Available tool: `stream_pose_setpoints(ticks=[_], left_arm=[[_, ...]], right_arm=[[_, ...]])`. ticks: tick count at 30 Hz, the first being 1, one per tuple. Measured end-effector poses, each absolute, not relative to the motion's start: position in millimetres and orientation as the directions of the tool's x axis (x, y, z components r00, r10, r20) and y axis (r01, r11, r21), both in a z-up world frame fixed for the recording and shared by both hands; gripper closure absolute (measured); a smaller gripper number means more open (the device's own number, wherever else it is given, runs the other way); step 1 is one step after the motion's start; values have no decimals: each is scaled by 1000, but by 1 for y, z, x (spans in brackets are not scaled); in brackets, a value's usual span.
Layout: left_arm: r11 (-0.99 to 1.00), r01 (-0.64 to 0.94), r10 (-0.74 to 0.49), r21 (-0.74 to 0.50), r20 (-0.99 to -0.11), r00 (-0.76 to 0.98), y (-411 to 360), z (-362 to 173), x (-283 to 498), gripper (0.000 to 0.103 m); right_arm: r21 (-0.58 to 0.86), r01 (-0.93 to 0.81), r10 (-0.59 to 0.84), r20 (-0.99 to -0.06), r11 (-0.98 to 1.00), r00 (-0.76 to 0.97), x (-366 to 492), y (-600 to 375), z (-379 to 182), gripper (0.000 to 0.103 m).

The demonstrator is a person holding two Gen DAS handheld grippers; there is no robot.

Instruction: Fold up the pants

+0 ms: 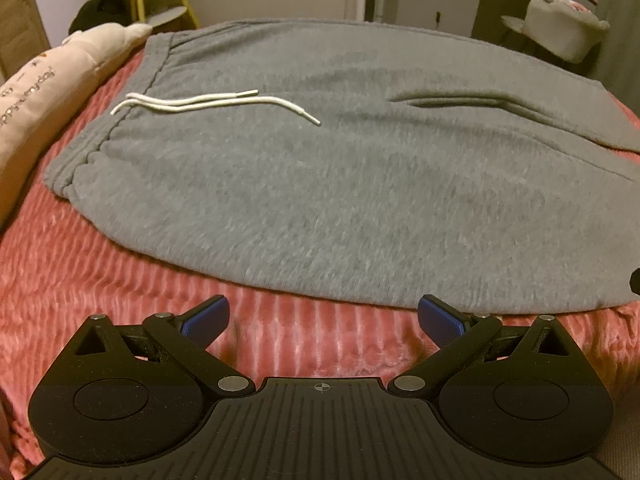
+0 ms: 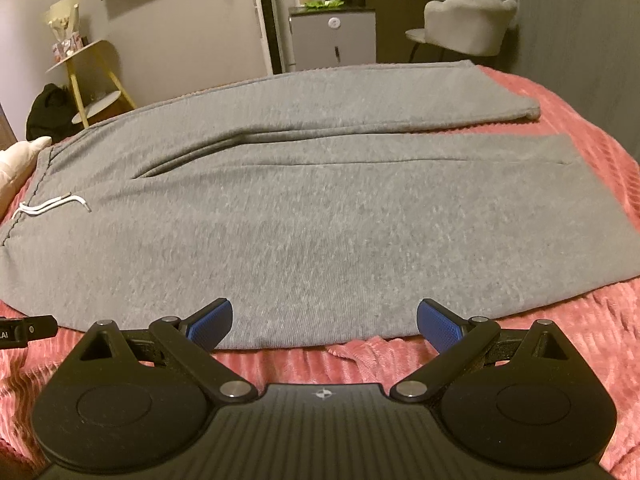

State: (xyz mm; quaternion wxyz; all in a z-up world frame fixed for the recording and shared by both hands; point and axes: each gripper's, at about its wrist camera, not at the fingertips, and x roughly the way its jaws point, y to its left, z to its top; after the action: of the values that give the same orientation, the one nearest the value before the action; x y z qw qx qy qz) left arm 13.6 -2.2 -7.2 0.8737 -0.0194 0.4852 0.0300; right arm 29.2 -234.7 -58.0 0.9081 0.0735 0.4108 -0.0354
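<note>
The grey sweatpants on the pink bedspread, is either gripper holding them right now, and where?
Nothing is held. The left gripper and right gripper are both open, by the near edge of the grey sweatpants, with nothing between their fingers.

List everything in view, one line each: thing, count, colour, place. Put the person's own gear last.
pants: one, grey, spread flat across the bed, waistband at the left, legs running right
drawstring: one, white, both ends lying loose on the pants by the waistband
blanket: one, pink and ribbed, covering the bed under the pants
pillow: one, cream with lettering, at the bed's left edge
chair: one, pale grey, beyond the bed at the right
cabinet: one, grey, against the far wall
side table: one, yellow-legged, at the far left
left gripper: one, black with blue pads, open, above the blanket by the pants' near edge
right gripper: one, black with blue pads, open, at the pants' near edge
</note>
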Motion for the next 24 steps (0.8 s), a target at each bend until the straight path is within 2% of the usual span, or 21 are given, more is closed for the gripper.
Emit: stream_pose_setpoints(ticks=[12, 15, 18, 21, 24], left_arm=[[997, -74, 46, 11, -870, 491, -2, -14, 27, 0], [995, -97, 72, 22, -838, 542, -5, 1, 38, 0], [984, -176, 135, 37, -796, 590, -6, 20, 71, 0], [968, -252, 151, -3, -792, 592, -2, 25, 111, 0], [936, -352, 215, -9, -777, 591, 5, 14, 145, 0]], right_arm=[[174, 143, 41, -759, 974, 650, 41, -244, -70, 4], [229, 126, 85, -731, 965, 677, 49, -256, -68, 4], [156, 181, -24, -690, 971, 723, 70, -277, -65, 4], [104, 248, -101, -716, 963, 690, 100, -301, -79, 4], [83, 313, -115, -817, 946, 564, 129, -324, -109, 4]])
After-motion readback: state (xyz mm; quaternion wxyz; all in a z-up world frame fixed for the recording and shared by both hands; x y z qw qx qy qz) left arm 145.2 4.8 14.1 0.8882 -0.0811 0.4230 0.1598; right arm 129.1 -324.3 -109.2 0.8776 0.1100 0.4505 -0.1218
